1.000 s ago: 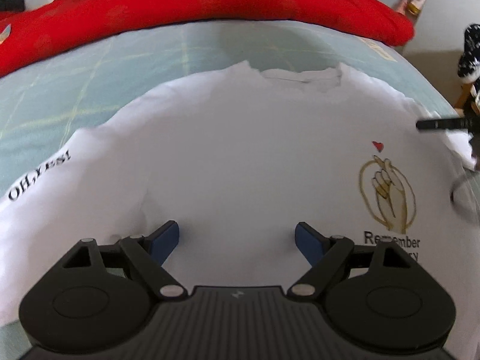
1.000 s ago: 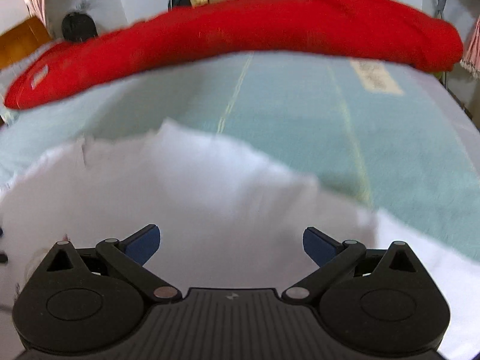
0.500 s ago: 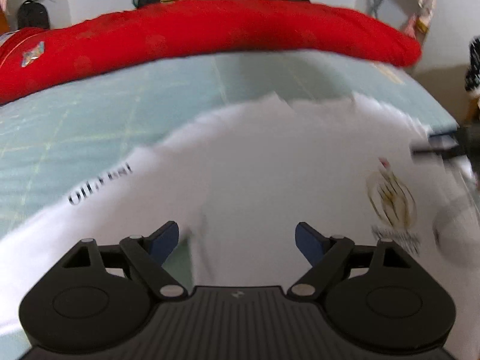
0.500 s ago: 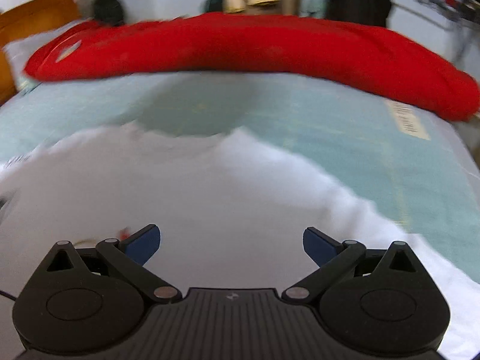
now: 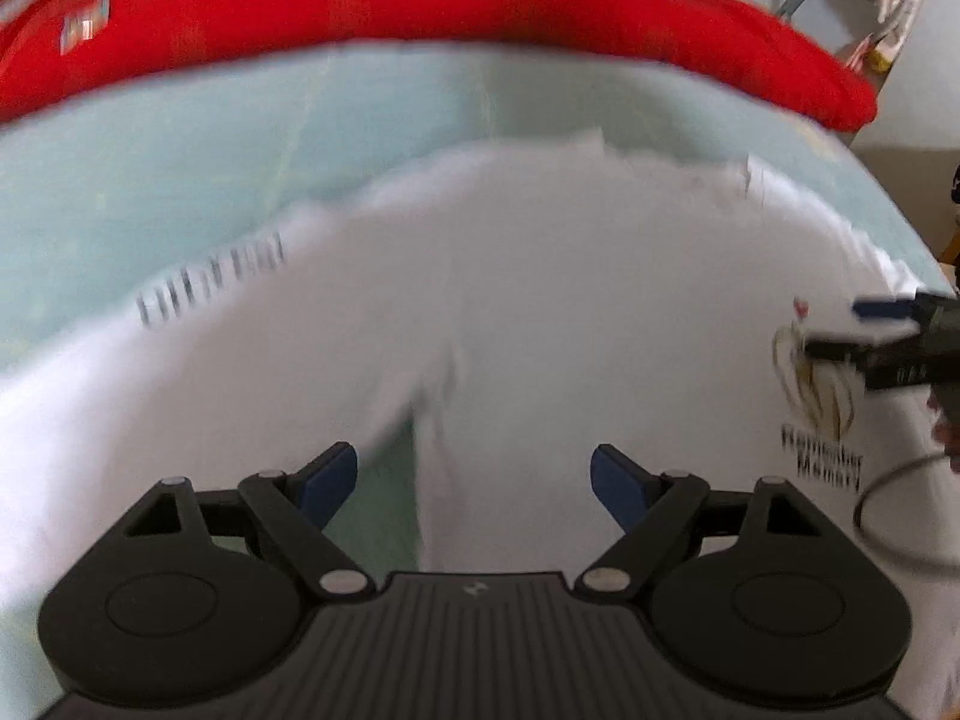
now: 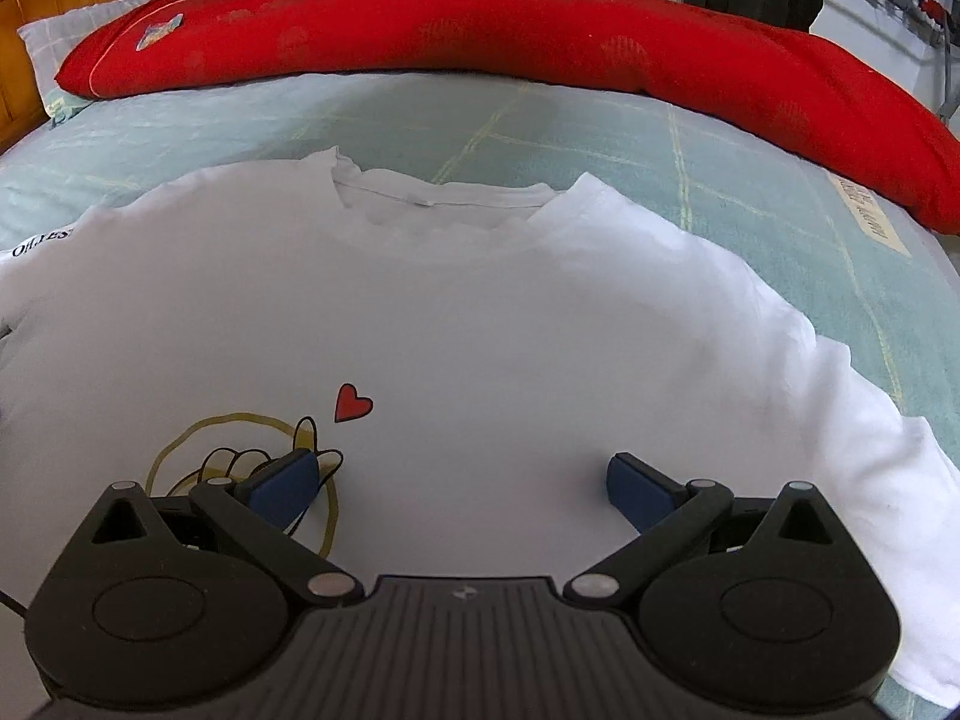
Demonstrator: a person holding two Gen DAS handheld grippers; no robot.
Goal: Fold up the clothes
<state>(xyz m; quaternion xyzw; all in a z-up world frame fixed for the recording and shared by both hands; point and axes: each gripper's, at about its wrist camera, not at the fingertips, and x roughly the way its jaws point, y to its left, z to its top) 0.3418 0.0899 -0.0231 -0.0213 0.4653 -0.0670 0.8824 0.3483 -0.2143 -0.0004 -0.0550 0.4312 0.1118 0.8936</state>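
White T-shirt (image 6: 480, 324) lies spread front-up on the pale green sheet (image 6: 750, 180), collar toward the red bolster (image 6: 480, 30); heart print (image 6: 353, 403) and hand graphic on the chest, black lettering on one sleeve; left gripper (image 5: 474, 477) above the shirt, jaws wide apart, nothing between the pads; left-wrist view blurred; right gripper (image 6: 462, 480) over the chest, jaws spread, empty, one pad (image 6: 282, 480) over the hand graphic; contact with the cloth cannot be told.

On the white T-shirt (image 6: 480, 312) below my gripper, a small red heart (image 6: 352, 403) sign; black sleeve lettering (image 6: 42, 235) is too small to read surely
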